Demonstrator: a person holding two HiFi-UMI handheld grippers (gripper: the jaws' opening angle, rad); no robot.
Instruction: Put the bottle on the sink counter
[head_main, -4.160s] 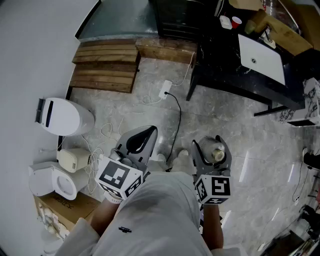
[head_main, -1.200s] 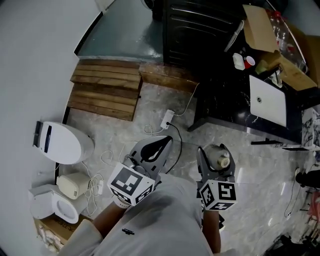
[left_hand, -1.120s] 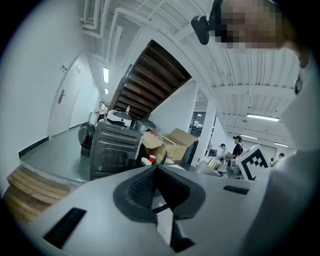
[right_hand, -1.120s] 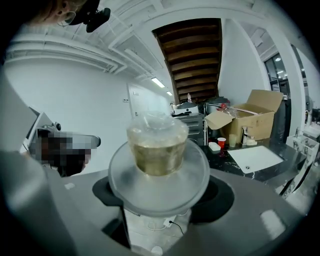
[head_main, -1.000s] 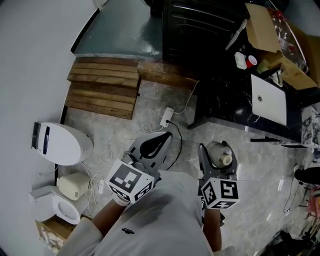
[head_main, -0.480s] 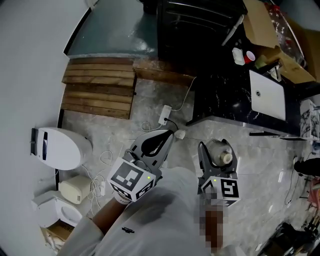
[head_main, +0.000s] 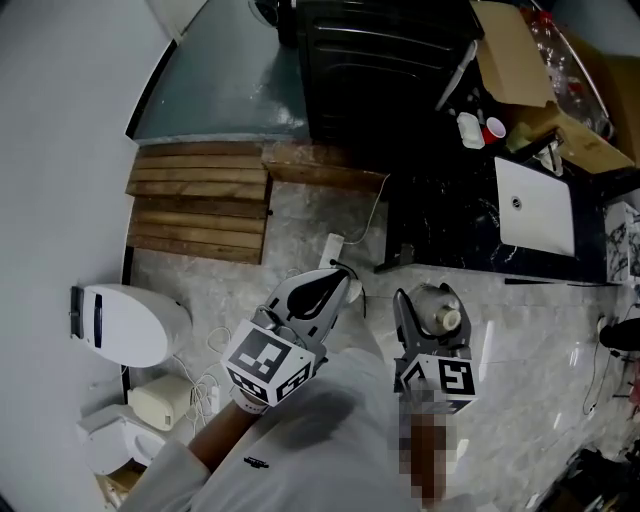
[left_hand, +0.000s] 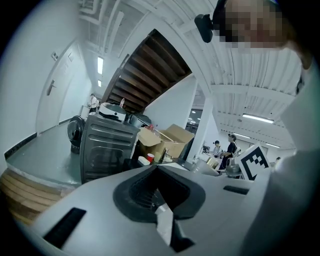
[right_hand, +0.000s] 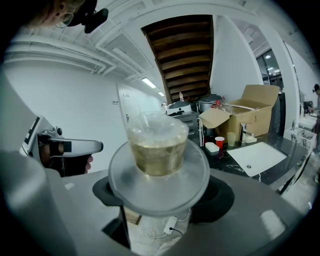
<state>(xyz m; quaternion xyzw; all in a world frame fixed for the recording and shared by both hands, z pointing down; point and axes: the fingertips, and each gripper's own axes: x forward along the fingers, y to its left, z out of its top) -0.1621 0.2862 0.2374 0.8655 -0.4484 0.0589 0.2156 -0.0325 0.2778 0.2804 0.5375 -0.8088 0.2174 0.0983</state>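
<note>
While the right claw (head_main: 430, 300) pinches a clear bottle (right_hand: 157, 150) of yellowish liquid above the grey stone floor (head_main: 300, 225), the left claw (head_main: 333, 283) hangs just beside it, jaws pressed together on nothing. Both are in front of the black sink counter (head_main: 440, 215), the bottle apart from it. Beyond the white sink (head_main: 535, 205) stand a red cup (head_main: 494, 130) and an open cardboard box (head_main: 515, 55).

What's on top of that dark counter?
A red cup, a white dish and an open cardboard box sit on the counter beside the sink. The box's flap hides most of its contents.
</note>
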